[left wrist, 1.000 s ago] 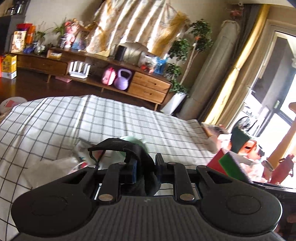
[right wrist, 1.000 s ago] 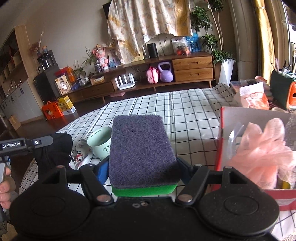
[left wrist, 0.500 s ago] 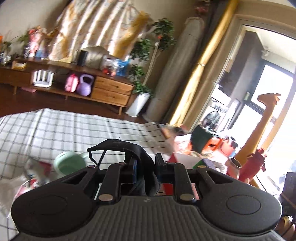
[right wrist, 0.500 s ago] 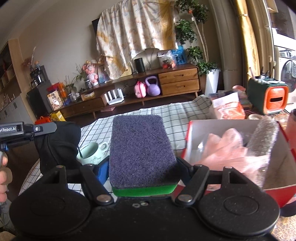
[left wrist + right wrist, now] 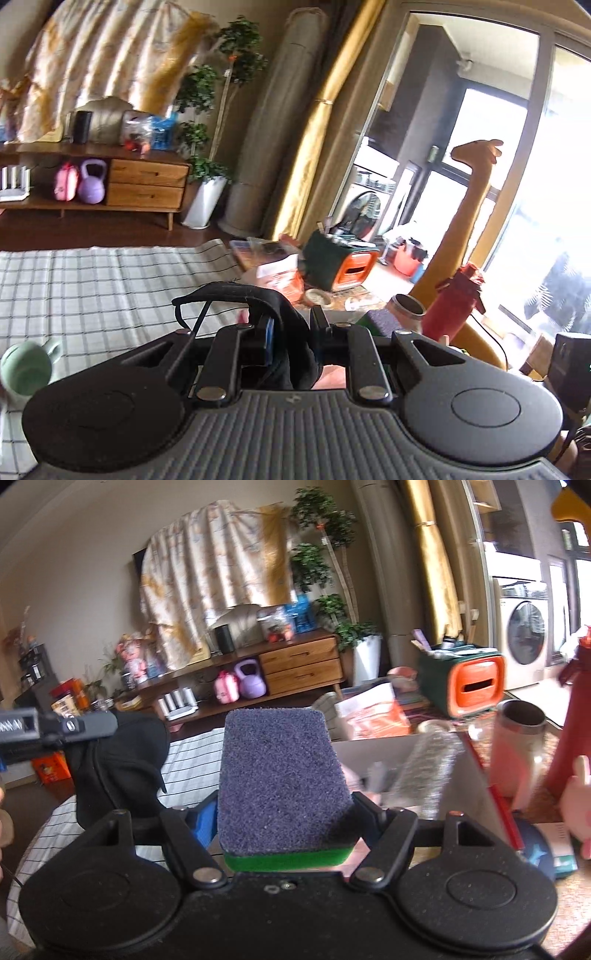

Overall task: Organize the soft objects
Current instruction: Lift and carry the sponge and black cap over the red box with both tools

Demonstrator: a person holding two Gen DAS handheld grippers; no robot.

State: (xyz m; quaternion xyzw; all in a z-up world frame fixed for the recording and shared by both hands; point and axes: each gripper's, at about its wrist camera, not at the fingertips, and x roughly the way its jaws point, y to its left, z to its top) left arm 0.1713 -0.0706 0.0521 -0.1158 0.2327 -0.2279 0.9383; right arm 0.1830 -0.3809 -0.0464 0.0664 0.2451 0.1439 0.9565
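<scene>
My left gripper (image 5: 291, 326) is shut on a black cloth (image 5: 280, 306) with a thin cord, which bulges up between the fingers. In the right wrist view the same cloth (image 5: 118, 764) hangs from the left gripper (image 5: 55, 725) at the left edge. My right gripper (image 5: 282, 814) is shut on a sponge (image 5: 277, 771) with a purple-grey scouring top and a green base. Just beyond the sponge stands a white-walled box with a red rim (image 5: 373, 755). A silvery scourer (image 5: 424, 771) and something pink lie inside it.
A checked cloth (image 5: 110, 288) covers the table, with a mint mug (image 5: 26, 365) at its left. To the right of the box stand a steel cup (image 5: 521, 738) and a red bottle (image 5: 454, 306). Behind it are an orange packet (image 5: 373, 712) and a green-and-orange container (image 5: 461, 679).
Both views have swung to the right. The box has come nearer under the sponge, and the mug has slid to the left edge. Both grips are unchanged.
</scene>
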